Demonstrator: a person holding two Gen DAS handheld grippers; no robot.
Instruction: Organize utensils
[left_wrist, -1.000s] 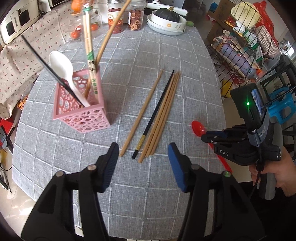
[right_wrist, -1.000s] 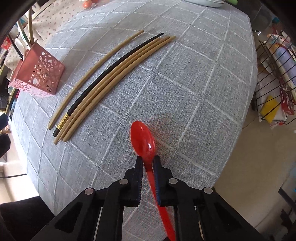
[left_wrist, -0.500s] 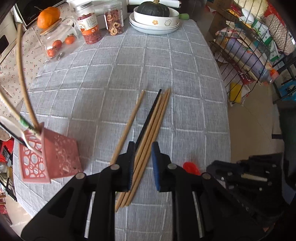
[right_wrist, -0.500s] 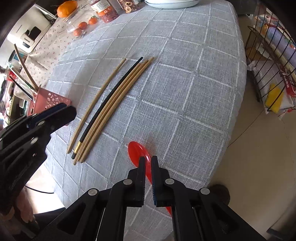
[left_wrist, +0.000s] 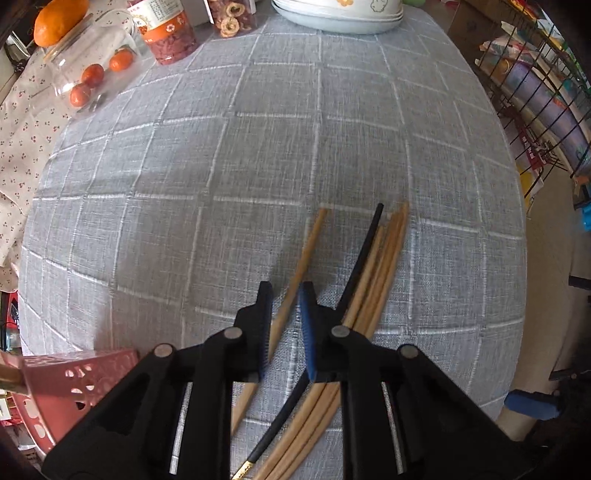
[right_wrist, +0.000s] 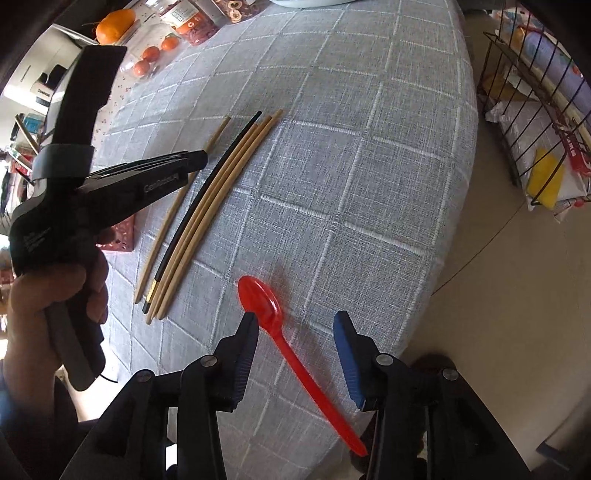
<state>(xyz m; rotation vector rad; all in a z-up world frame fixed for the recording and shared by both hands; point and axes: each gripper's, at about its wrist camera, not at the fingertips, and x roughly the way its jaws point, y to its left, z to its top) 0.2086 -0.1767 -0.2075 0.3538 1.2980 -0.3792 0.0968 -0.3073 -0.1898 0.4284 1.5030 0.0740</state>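
A lone wooden chopstick lies on the grey checked tablecloth. My left gripper hovers over it with its jaws nearly shut around it; contact is unclear. Beside it lie a black chopstick and a bundle of wooden chopsticks, also in the right wrist view. A red plastic spoon lies at the table's front edge between the open jaws of my right gripper, free. The left gripper shows in the right wrist view. The pink holder stands at lower left.
Jars of dried fruit, a clear box with tomatoes, an orange and stacked plates stand at the far edge. A wire rack with packets stands on the floor to the right of the table.
My right gripper has opened and let go of the red spoon, which now lies on the cloth. My left gripper moved forward and left from the bundle to over the lone wooden chopstick.
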